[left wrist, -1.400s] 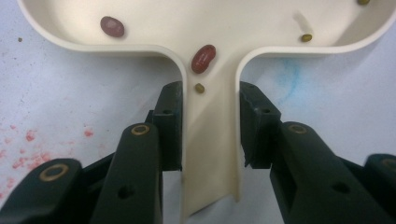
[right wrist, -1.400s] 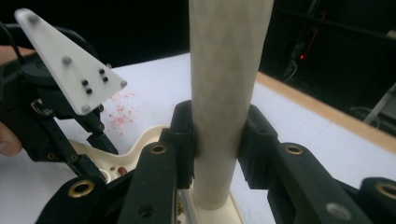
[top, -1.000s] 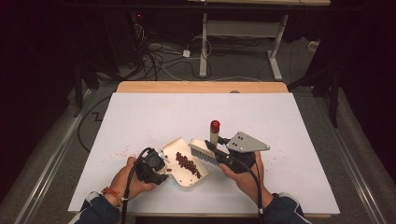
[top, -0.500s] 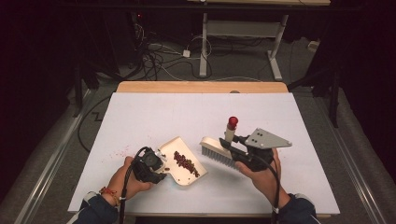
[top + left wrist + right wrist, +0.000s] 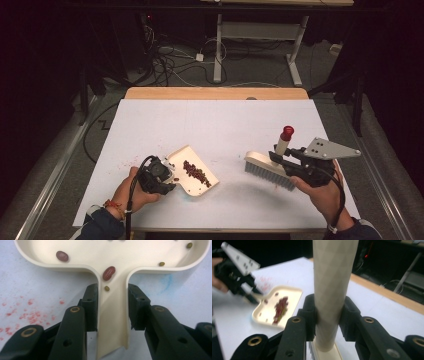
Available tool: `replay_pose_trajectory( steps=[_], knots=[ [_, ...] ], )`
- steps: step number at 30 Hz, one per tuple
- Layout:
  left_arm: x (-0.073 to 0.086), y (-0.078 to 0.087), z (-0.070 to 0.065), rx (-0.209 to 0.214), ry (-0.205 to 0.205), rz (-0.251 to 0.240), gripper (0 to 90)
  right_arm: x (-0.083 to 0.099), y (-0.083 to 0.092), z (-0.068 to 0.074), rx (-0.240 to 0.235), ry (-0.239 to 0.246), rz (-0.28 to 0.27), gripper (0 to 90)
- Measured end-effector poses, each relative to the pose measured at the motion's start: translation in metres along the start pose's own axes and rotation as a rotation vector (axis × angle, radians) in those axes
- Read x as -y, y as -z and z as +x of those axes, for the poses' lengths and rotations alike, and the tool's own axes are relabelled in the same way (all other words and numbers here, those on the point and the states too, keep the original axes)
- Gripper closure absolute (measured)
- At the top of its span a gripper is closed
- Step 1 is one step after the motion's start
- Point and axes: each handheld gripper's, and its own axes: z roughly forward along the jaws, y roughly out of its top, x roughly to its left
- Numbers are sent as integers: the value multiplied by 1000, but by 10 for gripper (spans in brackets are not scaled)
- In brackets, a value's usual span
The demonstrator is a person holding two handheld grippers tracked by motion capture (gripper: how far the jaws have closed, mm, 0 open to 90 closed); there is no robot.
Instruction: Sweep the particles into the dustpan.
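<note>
Stains: faint red specks on the white table cover, left of the dustpan.
Left gripper: jaws pinching the cream handle of the dustpan, one pad on each side; hand near the table's front edge.
Dustpan: flat on the cover, left of centre, handle towards the person.
Beans: dark red pile inside the pan; a few strays, red and small green, by the handle root.
Brush: cream, bristles facing down, well right of the dustpan; whether they touch the cover cannot be told; red-capped handle upright.
Right gripper: jaws clamped around the brush handle low down.
</note>
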Motion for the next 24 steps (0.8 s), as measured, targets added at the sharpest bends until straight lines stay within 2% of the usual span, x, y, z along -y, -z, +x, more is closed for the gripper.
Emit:
replay_pose_trajectory(
  steps=[3, 6, 11, 18, 24],
  knots=[
    [2, 1, 4, -4, 16, -7, 636, 0, 9, -6, -11, -6, 28, 700],
    [4, 1, 8, -8, 31, -13, 635, 4, 13, -14, -45, -29, 54, 700],
    [6, 0, 15, -11, 62, -26, 635, 13, 12, -22, -71, -31, 121, 700],
    [7, -1, 22, -22, 81, -32, 633, 21, 9, -34, -80, -34, 189, 699],
    [9, -2, 25, -25, 108, -45, 632, 26, 6, -43, -111, -51, 207, 699]
  ],
)
